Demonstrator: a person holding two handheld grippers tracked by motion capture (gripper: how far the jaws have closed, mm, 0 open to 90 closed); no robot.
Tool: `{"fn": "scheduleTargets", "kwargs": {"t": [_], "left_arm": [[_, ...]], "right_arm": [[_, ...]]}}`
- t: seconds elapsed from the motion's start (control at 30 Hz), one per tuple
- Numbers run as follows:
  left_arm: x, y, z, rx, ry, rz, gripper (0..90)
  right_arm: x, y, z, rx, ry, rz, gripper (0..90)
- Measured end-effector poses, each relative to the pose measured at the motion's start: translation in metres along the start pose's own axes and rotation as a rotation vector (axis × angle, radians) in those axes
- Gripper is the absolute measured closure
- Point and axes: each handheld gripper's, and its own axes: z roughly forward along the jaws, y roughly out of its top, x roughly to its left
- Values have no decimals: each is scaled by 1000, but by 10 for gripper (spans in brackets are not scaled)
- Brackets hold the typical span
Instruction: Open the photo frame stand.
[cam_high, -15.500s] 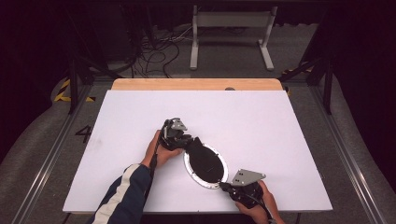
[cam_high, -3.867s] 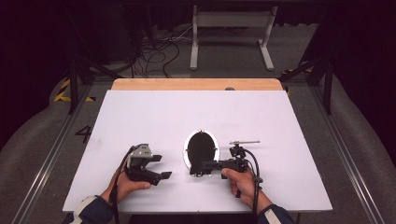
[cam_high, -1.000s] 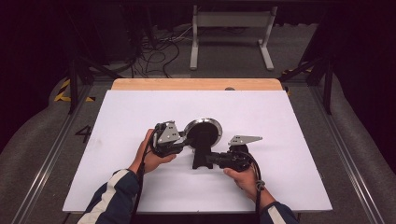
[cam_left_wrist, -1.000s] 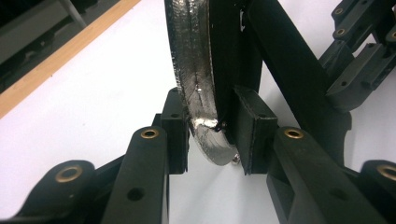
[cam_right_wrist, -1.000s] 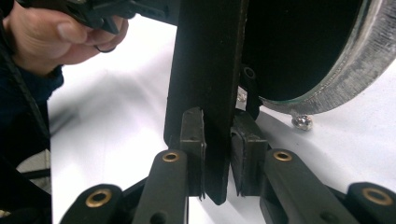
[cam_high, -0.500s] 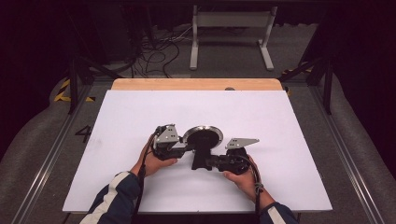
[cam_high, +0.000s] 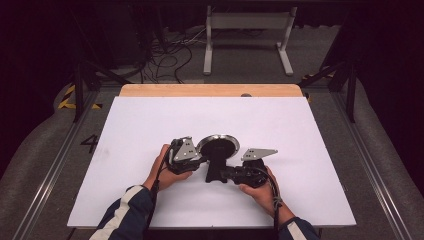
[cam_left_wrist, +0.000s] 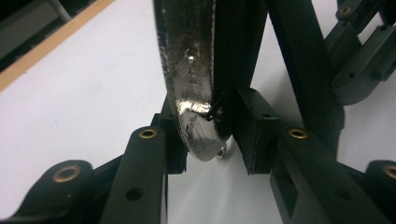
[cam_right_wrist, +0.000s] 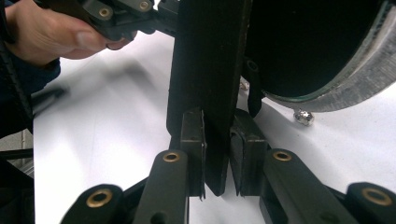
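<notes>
Item: pan (cam_high: 217, 148), small, black inside, metal rim, near the middle of the white counter (cam_high: 310, 135), raised on edge. My left gripper (cam_high: 195, 152) is clamped on the pan's rim; my right gripper (cam_high: 215, 175) is clamped on its flat black handle (cam_right_wrist: 208, 93), jaws pressed against both faces.

Risks: the rim is thin and curved, so I judge it may slide out of the left jaws. If my hands pull unevenly, the pan could twist and drop.
</notes>
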Motion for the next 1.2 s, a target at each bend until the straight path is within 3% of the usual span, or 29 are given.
{"fn": "scheduleTargets", "kwargs": {"t": [0.1, 0.2, 0.33, 0.63, 0.8, 0.9, 1.07, 1.13, 1.17, 1.2], "left_arm": [[2, -1, 1, 16, 45, 22, 693], [7, -5, 2, 4, 45, -12, 701], [6, -3, 5, 8, 67, 22, 695], [7, -2, 12, 6, 112, 57, 676], [7, -2, 17, -4, 121, 37, 674], [8, -4, 18, -31, 110, 3, 670], [10, -6, 17, -55, 94, -36, 657], [11, -6, 16, -67, 90, -50, 607], [13, -8, 12, -83, 93, -87, 568], [13, -8, 12, -83, 93, -87, 538]], "right_arm": [[0, 0, 1, 17, -4, -1, 765], [0, 0, 4, 21, -16, 5, 760], [0, 1, 3, 20, -28, 8, 759], [-2, 1, 2, 26, -38, 7, 764], [-4, 1, 3, 33, -64, 5, 764], [-5, 1, 1, 27, -90, -8, 770], [-6, 0, 0, 26, -90, -8, 781], [-5, 0, 0, 25, -92, -8, 781], [-4, 0, -1, 25, -101, -17, 784], [-4, 0, -1, 25, -101, -17, 784]]}}
